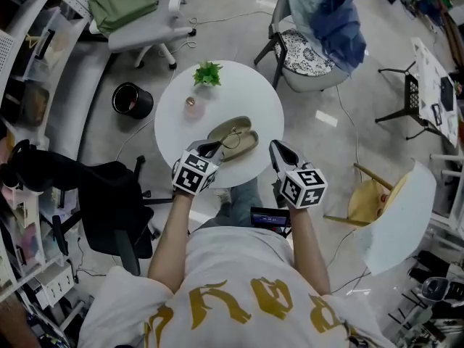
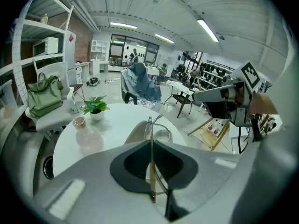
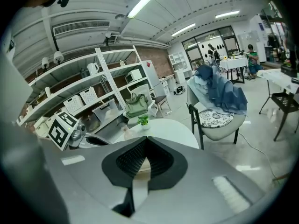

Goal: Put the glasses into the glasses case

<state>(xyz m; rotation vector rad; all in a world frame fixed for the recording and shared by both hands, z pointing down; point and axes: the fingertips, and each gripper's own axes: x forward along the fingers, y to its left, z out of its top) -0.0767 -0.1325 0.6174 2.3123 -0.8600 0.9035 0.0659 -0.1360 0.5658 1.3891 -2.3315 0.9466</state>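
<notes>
The open beige glasses case (image 1: 243, 127) lies in the middle of the round white table (image 1: 181, 118). Just above its near left end my left gripper (image 1: 214, 149) is shut on the thin gold-framed glasses (image 1: 230, 141). In the left gripper view the glasses (image 2: 150, 125) stick out upright from between the jaws (image 2: 150, 146), with the case (image 2: 133, 134) right below them. My right gripper (image 1: 278, 149) hovers at the table's near right edge, a little to the right of the case, jaws shut with nothing between them (image 3: 145, 143).
A small potted plant (image 1: 207, 73) and a pinkish glass jar (image 1: 192, 106) stand at the table's far side. Around the table are a black bin (image 1: 132, 100), a grey office chair (image 1: 145, 24), a chair draped in blue cloth (image 1: 322, 38), a black chair (image 1: 109, 194) and a yellow chair (image 1: 368, 200).
</notes>
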